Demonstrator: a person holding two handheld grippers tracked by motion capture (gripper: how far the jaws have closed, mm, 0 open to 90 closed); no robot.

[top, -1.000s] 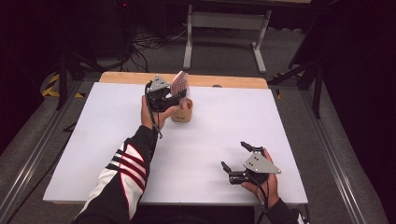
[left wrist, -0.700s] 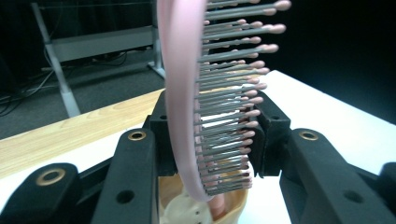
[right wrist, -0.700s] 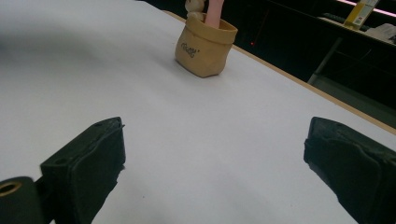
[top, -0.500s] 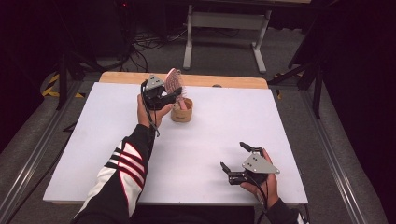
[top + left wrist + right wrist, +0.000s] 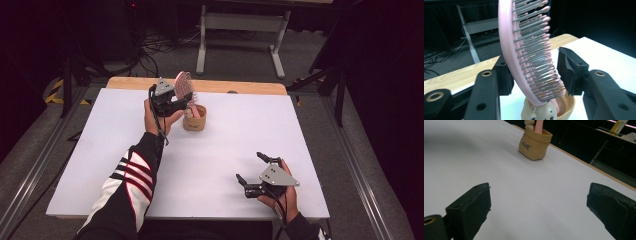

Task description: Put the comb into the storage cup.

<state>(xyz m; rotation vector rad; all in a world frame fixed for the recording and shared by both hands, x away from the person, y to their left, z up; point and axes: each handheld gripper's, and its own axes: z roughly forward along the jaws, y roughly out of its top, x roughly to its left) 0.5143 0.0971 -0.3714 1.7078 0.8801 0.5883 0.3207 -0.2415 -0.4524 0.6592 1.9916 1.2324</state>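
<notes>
The left gripper (image 5: 181,106) is letting go of the pink hairbrush (image 5: 529,50); its jaws have just been opening and are standing apart, the brush head rising between them, its handle sitting below in the tan cup (image 5: 194,119), which is propping it upright; the right gripper (image 5: 254,172), jaws wide and holding nothing, is waiting low over the tabletop (image 5: 210,165), the cup far ahead.

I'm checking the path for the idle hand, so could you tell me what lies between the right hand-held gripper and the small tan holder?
Nothing: bare white table runs from the right hand-held gripper to the holder, seen in its own view.
</notes>
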